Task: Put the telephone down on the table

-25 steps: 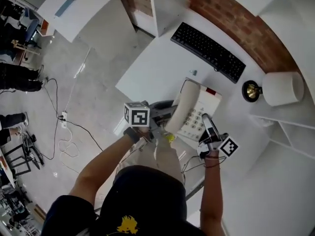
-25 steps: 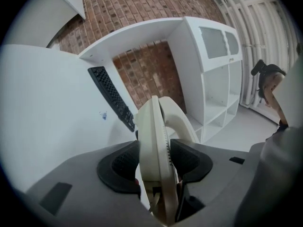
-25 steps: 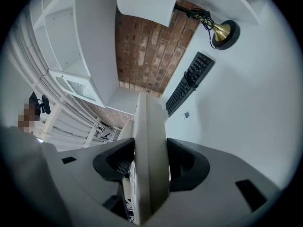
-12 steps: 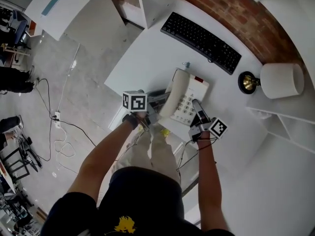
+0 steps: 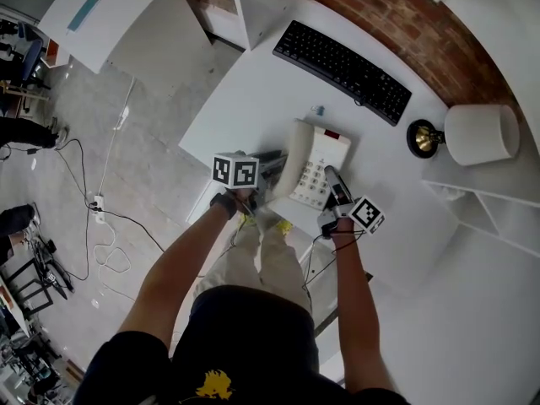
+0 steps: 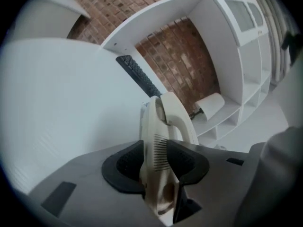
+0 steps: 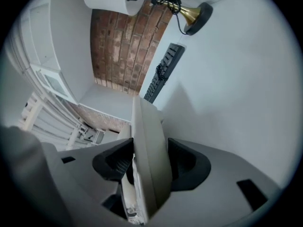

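Observation:
A cream telephone [image 5: 318, 160] lies over the near part of the white table [image 5: 245, 99], its handset [image 5: 293, 160] along its left side. My left gripper [image 5: 272, 175] holds that handset [image 6: 158, 145]; its jaws are closing and both pads press on it. My right gripper [image 5: 331, 181] is shut on the right edge of the telephone's base [image 7: 149, 145], seen edge-on between the pads. I cannot tell whether the base rests on the table.
A black keyboard [image 5: 342, 59] lies at the table's far side by the brick wall. A lamp [image 5: 479, 133] with a brass foot [image 5: 424, 137] stands to the right, and white shelves [image 5: 489, 213] beyond. A small capped thing [image 5: 317, 109] sits just behind the telephone. Cables cross the floor on the left.
The telephone and both grippers have shifted a little toward the keyboard, further in over the table. Both grippers kept hold of it.

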Available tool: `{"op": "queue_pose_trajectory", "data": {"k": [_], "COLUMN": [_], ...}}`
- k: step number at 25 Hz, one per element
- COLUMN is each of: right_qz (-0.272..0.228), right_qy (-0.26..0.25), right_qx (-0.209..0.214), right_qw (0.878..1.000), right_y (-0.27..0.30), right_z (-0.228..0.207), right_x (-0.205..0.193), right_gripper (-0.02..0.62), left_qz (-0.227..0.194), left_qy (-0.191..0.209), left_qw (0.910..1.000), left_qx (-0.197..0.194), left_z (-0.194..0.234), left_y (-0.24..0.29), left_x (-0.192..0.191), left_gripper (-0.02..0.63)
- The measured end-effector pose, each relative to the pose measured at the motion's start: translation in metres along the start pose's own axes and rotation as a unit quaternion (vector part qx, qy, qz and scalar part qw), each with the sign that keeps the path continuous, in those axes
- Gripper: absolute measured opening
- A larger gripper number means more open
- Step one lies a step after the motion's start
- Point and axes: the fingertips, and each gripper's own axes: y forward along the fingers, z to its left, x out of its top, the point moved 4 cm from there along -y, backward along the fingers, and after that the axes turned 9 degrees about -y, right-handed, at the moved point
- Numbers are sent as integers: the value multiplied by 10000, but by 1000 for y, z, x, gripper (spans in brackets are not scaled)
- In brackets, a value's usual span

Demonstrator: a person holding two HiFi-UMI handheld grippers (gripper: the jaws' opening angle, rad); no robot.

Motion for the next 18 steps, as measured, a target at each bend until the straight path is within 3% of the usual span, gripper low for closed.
{"op": "queue_pose_trajectory", "data": {"k": [2, 5, 7, 9, 12, 18], "right_qz": [61, 145, 196, 146, -12, -189], "right_qy": [-126, -407, -819, -950, -1394, -3434], "right_qx": [-247, -751, -1082, -1163, -1261, -1591], "right_qw": [9996, 9962, 9906, 9886, 9822, 9254], "right_y": [-3, -8, -18, -32, -57, -100], "right_z": [-3, -8, -11, -5, 24, 113], "right_x": [-1, -2, 3, 11, 26, 32], "right_gripper": [219, 229, 214, 143, 143, 125], "left_qz": [42, -70, -172, -274, -603, -1372], "left_qy": [139, 26, -13, -28, 265, 1414], "left_qw": [9996, 9985, 9969, 9964, 9943, 9756], "left_qx": [230, 547, 774, 801, 838, 966], "left_z": [5, 15, 22, 21, -5, -92], "left_y": [-5, -20, -35, -53, -86, -146], "left_x": [2, 7, 9, 11, 14, 18], "left_gripper": [163, 160, 93, 83, 66, 48]}}
